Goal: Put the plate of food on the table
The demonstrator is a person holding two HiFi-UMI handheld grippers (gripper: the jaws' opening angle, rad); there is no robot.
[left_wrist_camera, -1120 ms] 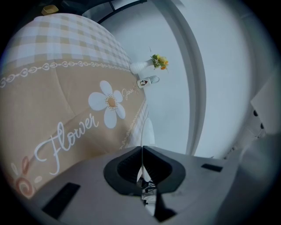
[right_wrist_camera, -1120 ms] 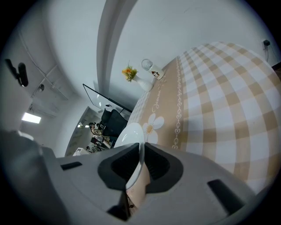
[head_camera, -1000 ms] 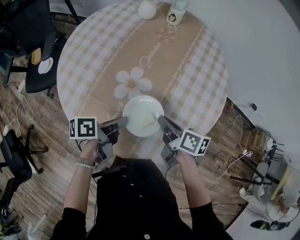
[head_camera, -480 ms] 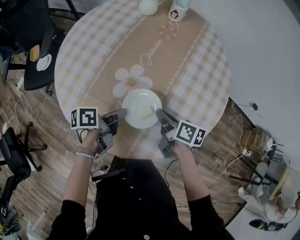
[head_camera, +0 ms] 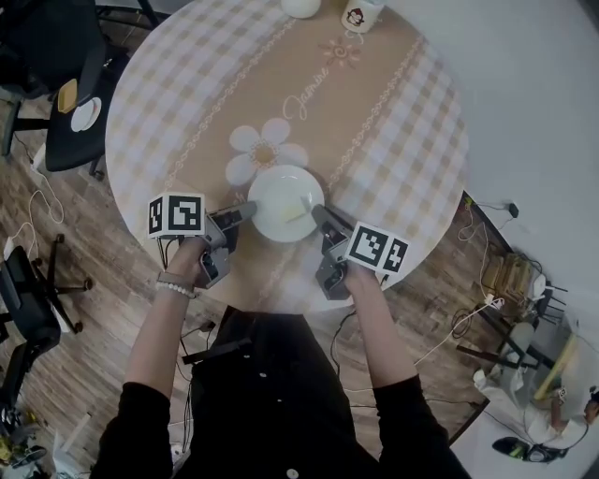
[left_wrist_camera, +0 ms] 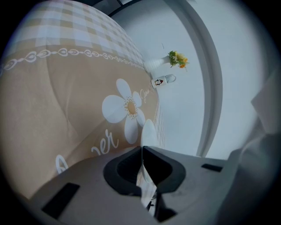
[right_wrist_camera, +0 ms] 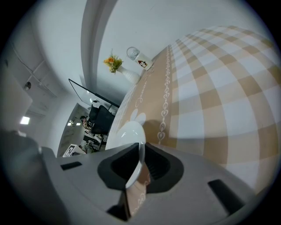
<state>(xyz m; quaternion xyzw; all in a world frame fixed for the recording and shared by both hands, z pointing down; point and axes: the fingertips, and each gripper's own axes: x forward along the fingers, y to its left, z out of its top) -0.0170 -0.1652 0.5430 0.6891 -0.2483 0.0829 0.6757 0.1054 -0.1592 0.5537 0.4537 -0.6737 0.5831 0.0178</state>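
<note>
Two grippers pinch one white plate (head_camera: 281, 198) from opposite sides. The left gripper (head_camera: 247, 210) has its jaws closed tight on the rim at the plate's 9 o'clock, with the thin white edge sandwiched between them. The right gripper (head_camera: 318, 214) has its jaws clamped the same way on the rim at 3 o'clock. A pale yellow strip of food (head_camera: 298, 212) lies on the plate's right half. The plate is over the round table (head_camera: 402, 140), toward its 6 o'clock edge, just below a white daisy print (head_camera: 262, 152) on the tan checked cloth. Whether it rests on the cloth cannot be told. At the table's 12 o'clock stand a white vase (head_camera: 301, 7) and a mug (head_camera: 361, 14), well apart from the plate.
</note>
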